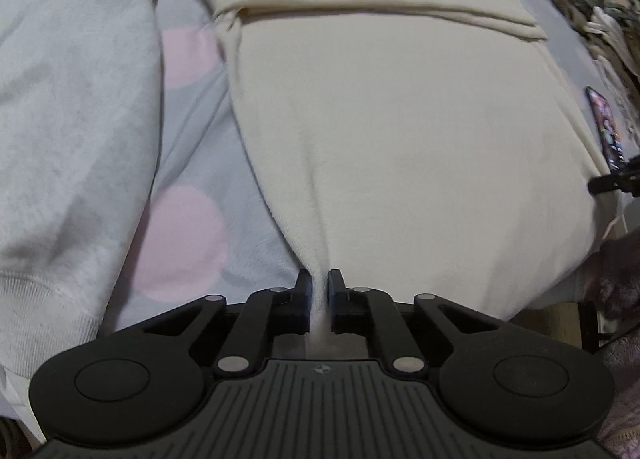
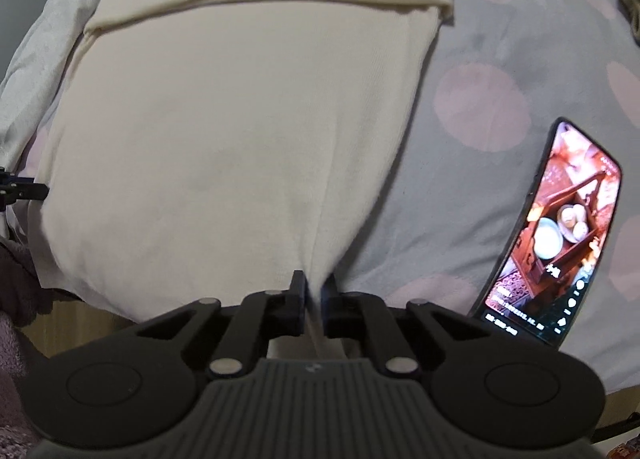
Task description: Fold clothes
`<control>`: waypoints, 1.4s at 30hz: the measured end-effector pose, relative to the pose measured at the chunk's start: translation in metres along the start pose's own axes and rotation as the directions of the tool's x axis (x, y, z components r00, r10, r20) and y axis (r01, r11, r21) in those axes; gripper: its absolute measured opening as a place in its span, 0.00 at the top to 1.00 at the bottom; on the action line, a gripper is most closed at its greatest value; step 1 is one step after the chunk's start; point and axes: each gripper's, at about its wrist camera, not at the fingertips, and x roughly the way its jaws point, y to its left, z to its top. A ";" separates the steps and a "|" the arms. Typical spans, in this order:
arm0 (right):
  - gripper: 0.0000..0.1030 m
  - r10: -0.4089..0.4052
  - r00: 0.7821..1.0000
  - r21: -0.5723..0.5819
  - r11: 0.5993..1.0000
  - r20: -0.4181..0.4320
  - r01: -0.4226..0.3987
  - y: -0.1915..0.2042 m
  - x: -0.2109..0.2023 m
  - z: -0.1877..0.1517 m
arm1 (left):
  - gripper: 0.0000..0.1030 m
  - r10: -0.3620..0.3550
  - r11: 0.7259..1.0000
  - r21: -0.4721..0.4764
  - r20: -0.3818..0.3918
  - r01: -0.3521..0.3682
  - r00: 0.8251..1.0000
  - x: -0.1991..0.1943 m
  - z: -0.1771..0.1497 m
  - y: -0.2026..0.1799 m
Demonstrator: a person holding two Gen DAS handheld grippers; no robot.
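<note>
On the dotted bedsheet [image 2: 460,187], the cream garment [image 1: 400,131] lies flat, its far end already folded. The left gripper [image 1: 319,287] and right gripper [image 2: 315,287] each pinch a near hem corner. It looks soft and light; the corners are likely the best holds.

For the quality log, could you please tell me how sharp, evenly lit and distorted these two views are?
Left wrist view: soft, dim lighting, cream garment slightly blurred, strong fisheye bulge, dark corners. Right wrist view: similar softness and bulge; the lit phone screen is the brightest spot, without washing out.
</note>
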 end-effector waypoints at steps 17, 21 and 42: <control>0.93 -0.024 0.948 0.087 0.996 0.316 -0.004 -0.027 -0.051 0.071 | 0.95 0.047 0.997 -0.065 0.316 -0.028 0.948 -0.042 0.075 0.036; 0.93 -0.054 0.942 0.082 0.996 0.332 0.028 -0.026 -0.041 0.078 | 0.95 0.081 0.996 -0.060 0.316 -0.066 0.945 -0.024 0.090 0.040; 0.67 -0.187 0.888 -0.360 0.864 0.420 0.352 0.051 -0.007 0.005 | 0.85 0.180 0.861 0.389 0.368 -0.327 0.912 -0.015 0.017 -0.043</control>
